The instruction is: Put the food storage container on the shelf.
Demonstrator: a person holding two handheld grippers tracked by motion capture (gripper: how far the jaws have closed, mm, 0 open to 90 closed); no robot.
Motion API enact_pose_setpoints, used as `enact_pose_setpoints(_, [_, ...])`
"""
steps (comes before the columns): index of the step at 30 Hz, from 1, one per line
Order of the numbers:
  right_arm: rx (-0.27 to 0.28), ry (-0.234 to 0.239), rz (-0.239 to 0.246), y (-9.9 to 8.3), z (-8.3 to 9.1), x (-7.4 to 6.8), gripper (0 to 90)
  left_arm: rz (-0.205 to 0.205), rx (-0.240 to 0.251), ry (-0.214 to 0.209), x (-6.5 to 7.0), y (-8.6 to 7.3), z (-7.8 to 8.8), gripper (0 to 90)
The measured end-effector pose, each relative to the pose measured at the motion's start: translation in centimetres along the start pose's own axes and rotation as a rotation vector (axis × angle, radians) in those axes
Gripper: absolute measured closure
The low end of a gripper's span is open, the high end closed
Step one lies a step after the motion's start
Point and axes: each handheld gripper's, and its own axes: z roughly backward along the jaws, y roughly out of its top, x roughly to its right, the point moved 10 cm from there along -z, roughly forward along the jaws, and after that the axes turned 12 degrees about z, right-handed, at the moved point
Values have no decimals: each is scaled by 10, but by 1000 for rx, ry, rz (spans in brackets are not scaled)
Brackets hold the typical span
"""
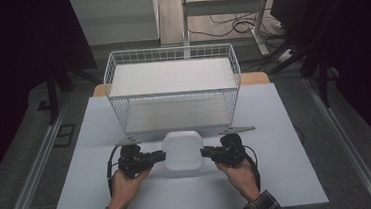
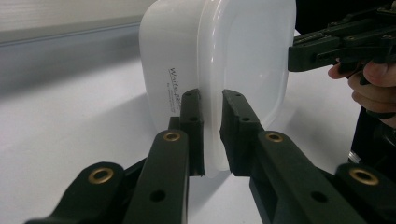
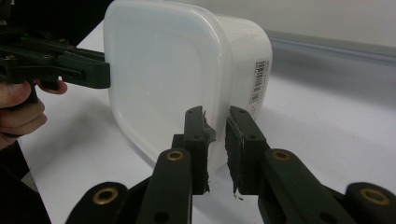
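A white plastic container (image 1: 182, 153) with a rounded-square lid sits at the near middle of the white table, in front of the wire basket. My left gripper (image 1: 159, 156) is shut on the lid's rim on the container's left side, and my right gripper (image 1: 206, 153) is shut on the rim on its right side. In the left gripper view the pads (image 2: 194, 116) pinch the thin rim of the container (image 2: 243, 51); the right gripper (image 2: 294, 56) meets the far edge. In the right gripper view the pads (image 3: 196, 135) clamp the rim of the container (image 3: 159, 70), with the left gripper (image 3: 100, 74) opposite. Whether the container touches the table I cannot tell.
A white wire basket (image 1: 169, 50) with a white liner stands just behind the container, its front wall close to it. The white tabletop (image 1: 105, 191) spreads to both sides and toward the person. Metal rails run along the table's left and right.
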Motion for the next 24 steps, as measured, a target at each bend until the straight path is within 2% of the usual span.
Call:
enact_pose_setpoints(5, [33, 0, 16, 10, 6, -2, 783, -17, 20, -14, 6, 9, 7, 802])
enact_pose_setpoints(12, [75, -10, 52, 31, 17, -3, 783, -49, 41, 0, 15, 26, 15, 801])
enact_pose_setpoints(15, [95, -14, 64, 41, 22, -3, 784, -61, 50, 1, 22, 40, 22, 801])
enact_pose_setpoints(18, [111, -13, 67, 49, 26, -3, 784, -67, 56, 3, 25, 48, 26, 801])
enact_pose_setpoints(19, [125, -14, 77, 58, 30, -3, 784, -72, 63, 4, 29, 55, 29, 801])
enact_pose_setpoints(20, [125, -14, 77, 58, 30, -3, 784, -72, 63, 4, 29, 55, 29, 801])
enact_pose_setpoints(24, [153, -18, 95, 78, 39, -3, 785, -85, 84, 3, 36, 70, 36, 801])
